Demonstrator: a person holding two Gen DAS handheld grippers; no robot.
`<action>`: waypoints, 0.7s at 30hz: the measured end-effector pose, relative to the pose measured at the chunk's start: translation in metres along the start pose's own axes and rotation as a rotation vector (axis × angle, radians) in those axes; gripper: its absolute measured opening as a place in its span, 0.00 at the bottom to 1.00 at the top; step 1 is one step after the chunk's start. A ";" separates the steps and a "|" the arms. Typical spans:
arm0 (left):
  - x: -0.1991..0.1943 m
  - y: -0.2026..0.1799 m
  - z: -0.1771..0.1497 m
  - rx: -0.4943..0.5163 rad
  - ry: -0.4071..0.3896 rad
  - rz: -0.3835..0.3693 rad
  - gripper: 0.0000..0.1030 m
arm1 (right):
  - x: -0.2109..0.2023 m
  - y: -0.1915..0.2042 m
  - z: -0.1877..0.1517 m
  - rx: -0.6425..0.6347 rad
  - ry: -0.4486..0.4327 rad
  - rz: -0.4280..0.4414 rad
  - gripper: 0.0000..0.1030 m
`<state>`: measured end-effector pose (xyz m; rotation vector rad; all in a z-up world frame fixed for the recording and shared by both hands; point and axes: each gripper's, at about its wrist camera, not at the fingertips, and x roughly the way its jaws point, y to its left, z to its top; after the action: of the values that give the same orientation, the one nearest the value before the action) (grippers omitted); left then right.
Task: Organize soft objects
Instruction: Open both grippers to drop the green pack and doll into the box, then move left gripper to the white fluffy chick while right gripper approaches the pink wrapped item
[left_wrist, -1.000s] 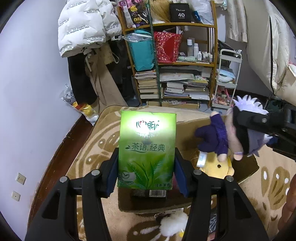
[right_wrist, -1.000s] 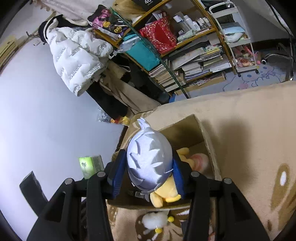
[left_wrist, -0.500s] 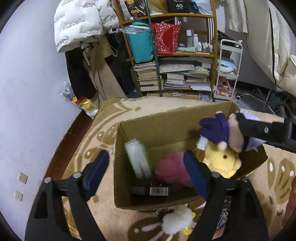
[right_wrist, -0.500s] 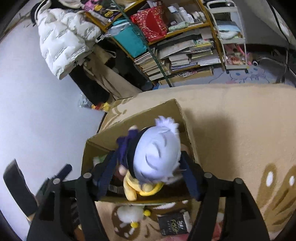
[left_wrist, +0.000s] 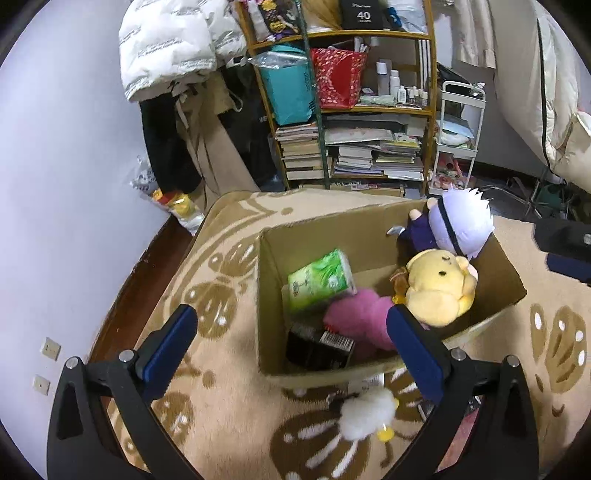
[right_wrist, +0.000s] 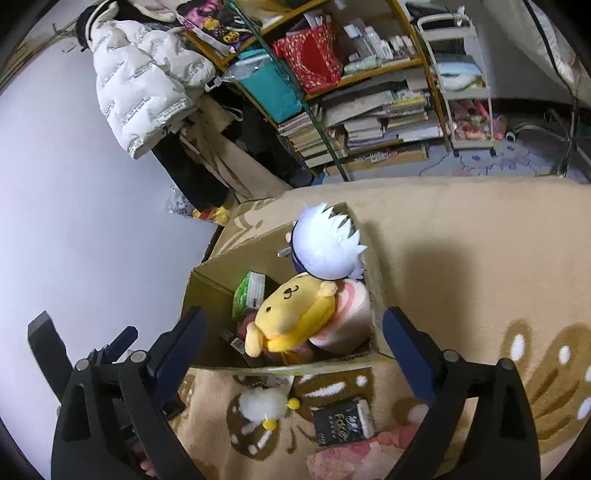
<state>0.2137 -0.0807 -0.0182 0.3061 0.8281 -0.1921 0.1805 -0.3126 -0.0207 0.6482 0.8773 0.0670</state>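
In the cardboard box (left_wrist: 373, 229) on the rug (left_wrist: 229, 417), the tissue pack (left_wrist: 319, 282) leans at the left, the bear plush (left_wrist: 437, 290) lies right of it, the spiky-haired doll (left_wrist: 458, 221) rests at the far right corner — and before the box, on the rug, lies a fluffy toy (left_wrist: 365, 413), a small book (right_wrist: 343, 422) to its right.

One cardboard box (left_wrist: 269, 295), one green tissue pack (left_wrist: 317, 282), three plush toys in box: white-haired doll (left_wrist: 461, 225), yellow bear (left_wrist: 439, 288), pink plush (left_wrist: 358, 321), one white fluffy toy (left_wrist: 365, 411) and one black book (right_wrist: 341, 422) on rug.
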 end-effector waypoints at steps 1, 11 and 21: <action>-0.003 0.003 -0.003 -0.007 0.002 -0.002 0.98 | -0.005 0.001 -0.002 -0.014 -0.001 -0.011 1.00; -0.022 0.025 -0.028 -0.062 0.020 0.010 0.99 | -0.030 0.003 -0.031 -0.058 0.007 -0.087 1.00; -0.021 0.031 -0.052 -0.121 0.054 -0.021 0.99 | -0.021 -0.003 -0.067 -0.049 0.056 -0.128 1.00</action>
<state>0.1728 -0.0332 -0.0293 0.1894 0.8926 -0.1530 0.1168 -0.2878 -0.0387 0.5455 0.9661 -0.0088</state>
